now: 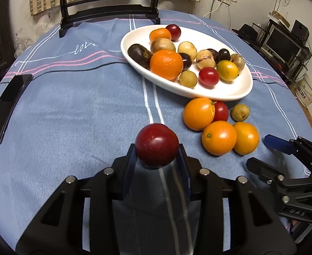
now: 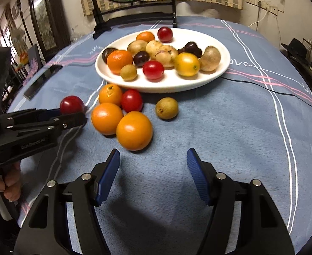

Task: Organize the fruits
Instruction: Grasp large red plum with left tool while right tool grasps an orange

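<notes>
The left tool (image 1: 157, 155) is clenched on a dark red plum (image 1: 156, 144); both blue pads press the fruit's sides, and the plum sits raised above the blue cloth of the tabletop (image 1: 71, 106). In the right wrist view the same tool enters from the left edge, with the plum at its tip, and a hand (image 2: 9, 182) grips its handle.

The right tool (image 2: 153, 171) is released: its blue pads stand apart with only bare cloth between them. It points toward a group of loose fruit and touches none of it.

Beyond the tools, five loose fruits lie on the cloth. The nearest orange (image 2: 134, 130) touches a second orange (image 2: 107, 118). Behind these sit a third orange (image 2: 110, 94) and a red fruit (image 2: 132, 100), side by side. A small brown-green fruit (image 2: 166, 108) lies apart, to the right of the group.

Just behind the loose fruits stands a white oval plate (image 2: 177, 85). It holds a mixed load: two oranges, a yellow fruit (image 2: 186, 64), red fruits, dark purple fruits and several pale tan ones, packed closely toward the middle and far side. The near right part of the plate is bare.

A black phone (image 1: 9, 104) lies flat near the left side of the tabletop. At the far edge stands a dark wooden frame (image 1: 109, 8) holding a round panel.
</notes>
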Tool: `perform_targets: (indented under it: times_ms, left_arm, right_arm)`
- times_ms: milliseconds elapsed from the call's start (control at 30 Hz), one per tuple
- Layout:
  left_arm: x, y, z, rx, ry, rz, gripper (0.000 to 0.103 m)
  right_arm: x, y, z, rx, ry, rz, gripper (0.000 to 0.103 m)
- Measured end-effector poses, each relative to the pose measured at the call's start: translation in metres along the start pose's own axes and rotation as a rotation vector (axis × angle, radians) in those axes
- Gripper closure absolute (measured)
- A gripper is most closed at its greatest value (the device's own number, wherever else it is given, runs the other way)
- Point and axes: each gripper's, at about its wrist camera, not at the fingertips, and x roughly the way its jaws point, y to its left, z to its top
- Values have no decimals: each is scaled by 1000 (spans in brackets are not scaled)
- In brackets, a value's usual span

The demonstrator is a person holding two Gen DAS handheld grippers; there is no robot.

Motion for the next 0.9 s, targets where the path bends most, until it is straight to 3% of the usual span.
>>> perform_targets:
  times_ms: [500,567,733,900]
  left_arm:
    - [-1,2,-2,-3,-4,-7,64]
    - [0,2,-2,-3,-4,-6,64]
    - [0,1,-2,1,-3,-2,64]
    - [1,0,-2,7,-2,7,64]
  right_arm:
    - [20,20,19,-69,36,-36,37]
    - [20,21,20,-75,30,-42,42]
    - [17,19,21,-68,14,-25,64]
    - [9,10,15,-30,4,-1,64]
